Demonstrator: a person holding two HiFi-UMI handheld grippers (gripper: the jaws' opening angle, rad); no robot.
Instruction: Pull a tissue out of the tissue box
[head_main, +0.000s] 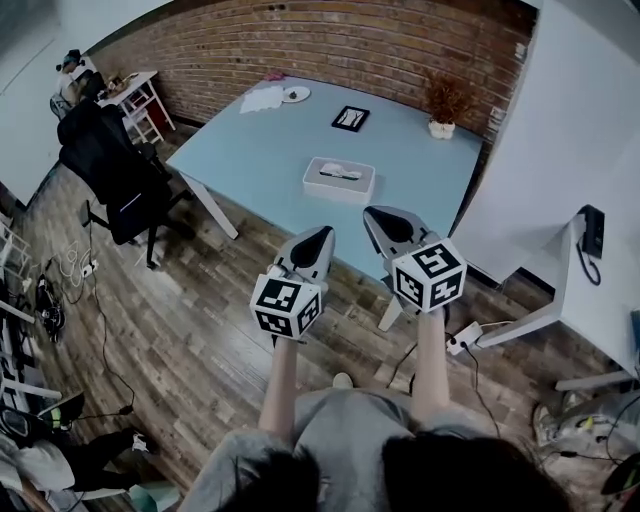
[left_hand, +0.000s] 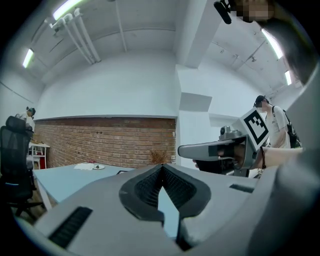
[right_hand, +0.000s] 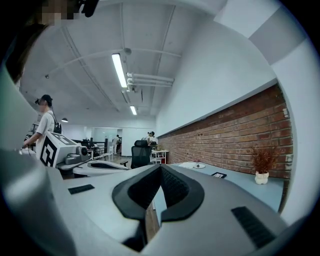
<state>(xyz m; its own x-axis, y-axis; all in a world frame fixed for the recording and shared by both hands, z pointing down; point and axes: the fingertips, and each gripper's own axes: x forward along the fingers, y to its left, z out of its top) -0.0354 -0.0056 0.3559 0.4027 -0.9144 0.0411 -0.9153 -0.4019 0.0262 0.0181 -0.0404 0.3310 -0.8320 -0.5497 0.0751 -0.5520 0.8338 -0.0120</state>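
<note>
Nearest the camera, in the head view, the person's forearms are seen extended forward above a wooden floor (head_main: 200, 330). The left gripper (head_main: 322, 235) and the right gripper (head_main: 375, 213) are held side by side, short of the near edge of the table (head_main: 250, 150). In each gripper view the jaws are shown brought together at their tips, with nothing caught between them; only a sliver of the table surface is visible through the gap behind the tips. Both tools are therefore read as closed and empty.

Beyond the grippers, the tissue box (head_main: 339, 180) is shown lying flat near the middle of the light blue table, towards its near edge and well apart from both grippers. A tissue (head_main: 340, 172) appears to protrude slightly from the top slot, though its shape is too small to be told exactly. No contact with the box or the tissue is made by either gripper.

Farther back on the table a dark framed object (head_main: 350, 118), a small potted plant (head_main: 441, 125), a plate (head_main: 296, 94) and a sheet of paper (head_main: 262, 99) are set, with a brick wall (head_main: 330, 40) behind.

The task is judged to be at its outset: nothing has been drawn out, and the approach, the opening of a jaw pair, the grasp on the tissue and the pull all remain to be done.
</note>
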